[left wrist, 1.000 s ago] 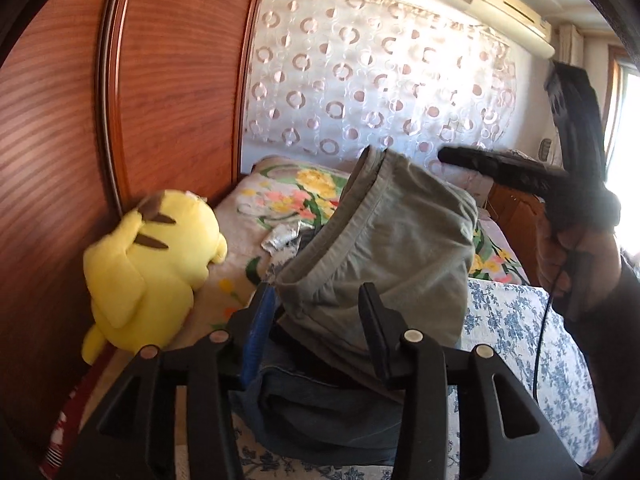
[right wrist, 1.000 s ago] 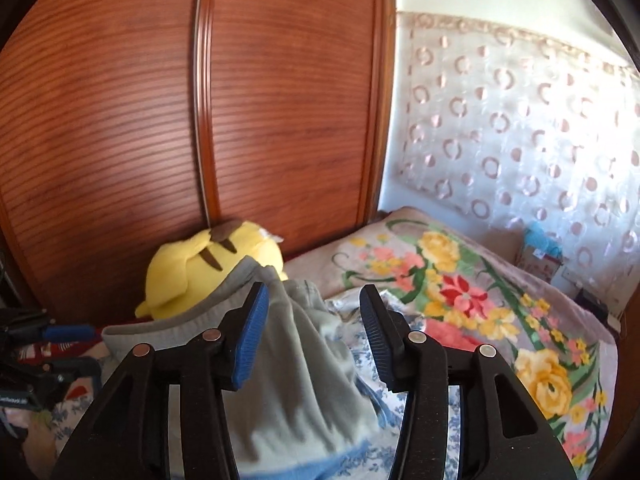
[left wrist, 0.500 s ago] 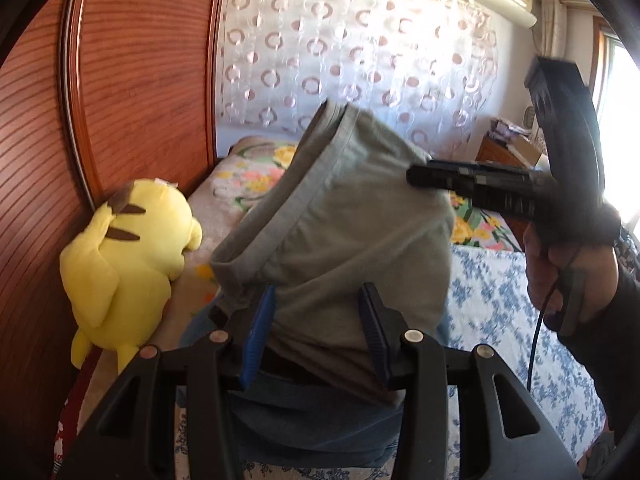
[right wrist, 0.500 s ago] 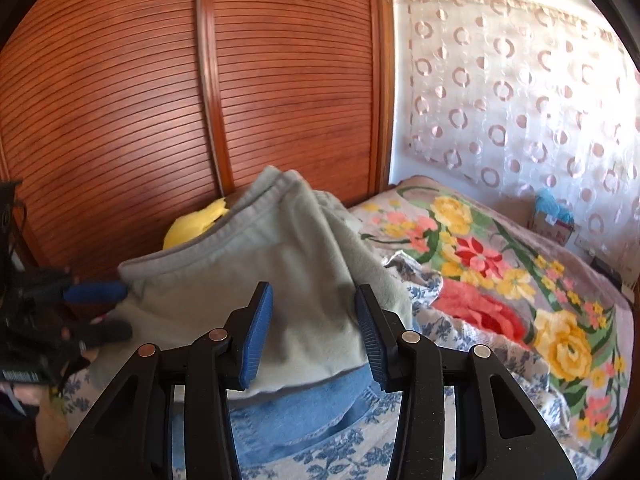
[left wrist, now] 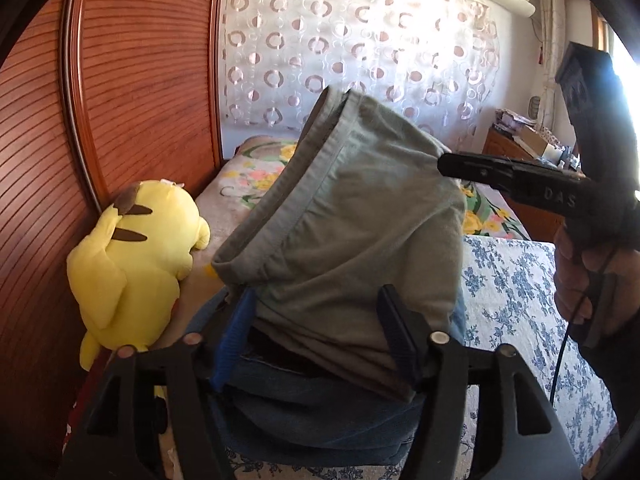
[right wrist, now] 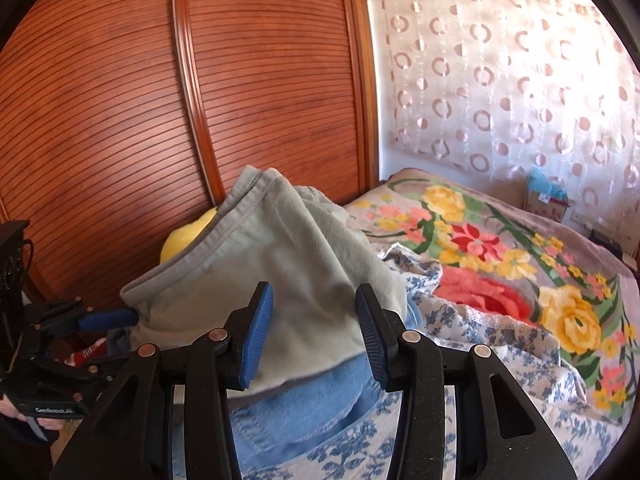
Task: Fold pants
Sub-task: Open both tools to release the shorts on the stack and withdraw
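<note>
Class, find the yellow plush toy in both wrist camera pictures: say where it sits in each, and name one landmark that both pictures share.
Left wrist view: the yellow plush toy stands in full at the left, against the slatted wooden wardrobe door.
Right wrist view: only a yellow patch shows left of centre, behind the grey-green pants.
Shared landmark: the sheer curtain with ring pattern above the bed.

pants (left wrist: 352, 216): grey-green, bunched, held up over jeans (left wrist: 320, 420)
left gripper (left wrist: 316, 332): jaws just widened, cloth btwn, pads clear of it
right gripper (left wrist: 452, 164): tip at pants' rt edge
plush (left wrist: 136, 256): yellow, left, by wardrobe (left wrist: 132, 80)
</note>
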